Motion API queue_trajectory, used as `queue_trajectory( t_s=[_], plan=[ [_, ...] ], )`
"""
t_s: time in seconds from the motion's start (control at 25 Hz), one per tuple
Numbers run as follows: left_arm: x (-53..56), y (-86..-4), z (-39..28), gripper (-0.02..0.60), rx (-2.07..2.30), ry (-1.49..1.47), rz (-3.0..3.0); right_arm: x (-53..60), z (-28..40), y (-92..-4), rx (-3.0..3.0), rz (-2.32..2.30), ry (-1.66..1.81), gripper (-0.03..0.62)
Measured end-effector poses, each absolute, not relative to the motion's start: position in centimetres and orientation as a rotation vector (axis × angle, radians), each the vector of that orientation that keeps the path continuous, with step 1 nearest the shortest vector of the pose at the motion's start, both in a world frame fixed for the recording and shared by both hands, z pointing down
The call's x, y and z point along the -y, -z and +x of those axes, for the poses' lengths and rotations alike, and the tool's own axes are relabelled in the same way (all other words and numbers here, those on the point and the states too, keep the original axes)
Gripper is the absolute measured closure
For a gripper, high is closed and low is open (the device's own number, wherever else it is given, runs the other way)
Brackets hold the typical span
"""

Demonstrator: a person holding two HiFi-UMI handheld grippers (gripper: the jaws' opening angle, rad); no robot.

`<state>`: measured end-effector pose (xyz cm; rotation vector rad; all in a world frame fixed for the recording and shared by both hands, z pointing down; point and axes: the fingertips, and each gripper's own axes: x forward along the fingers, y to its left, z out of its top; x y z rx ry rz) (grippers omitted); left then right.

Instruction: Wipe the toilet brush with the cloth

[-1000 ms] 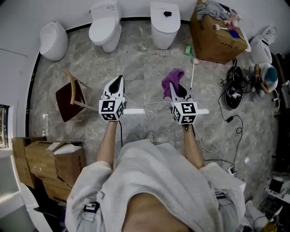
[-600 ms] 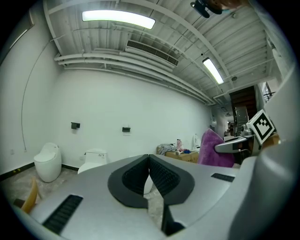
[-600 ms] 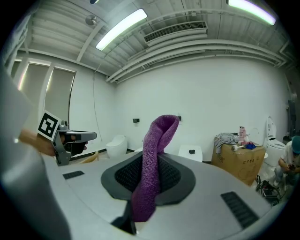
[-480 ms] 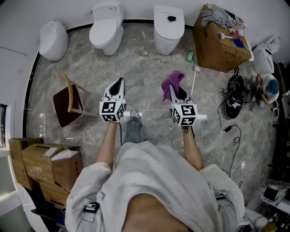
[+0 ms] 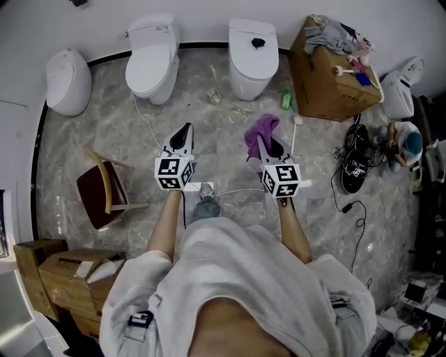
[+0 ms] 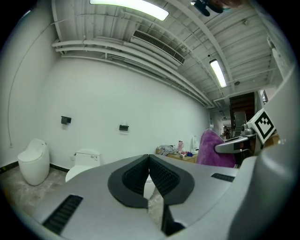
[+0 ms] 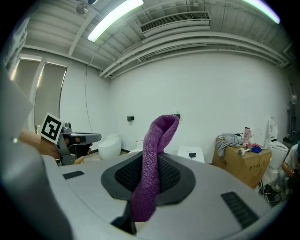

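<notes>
Wiping has not started. Our right gripper has its fingers clamped on the fuzzy purple cloth; our left gripper has its fingers pressed together, empty. The white long-handled toilet brush (untouched) lies on the grey marble floor, just right of the right fingers.

Bright ceiling strip lights, soft shadows, sharp focus, fisheye-warped dark corners

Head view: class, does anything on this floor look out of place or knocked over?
Yes. The wooden chair at the left seems tipped over on the floor. The toilet brush lies flat on the floor near the cardboard box rather than standing upright in a holder.
</notes>
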<state>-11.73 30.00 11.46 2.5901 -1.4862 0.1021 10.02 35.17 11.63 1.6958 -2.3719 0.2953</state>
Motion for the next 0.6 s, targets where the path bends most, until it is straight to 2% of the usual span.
queue_trajectory(
  t_s=[0.32,0.6],
  plan=[
    [-19.8,-11.2,-14.1,0.563,1.443,-0.094,2.611,-25.4,7.4,-10.8,2.361,1.728,-0.300,0.519],
    [-14.2,-12.2,-14.0,0.563,1.389,-0.086,2.613,-21.3,6.1,-12.1,2.333,1.713,-0.325,0.519]
  ],
)
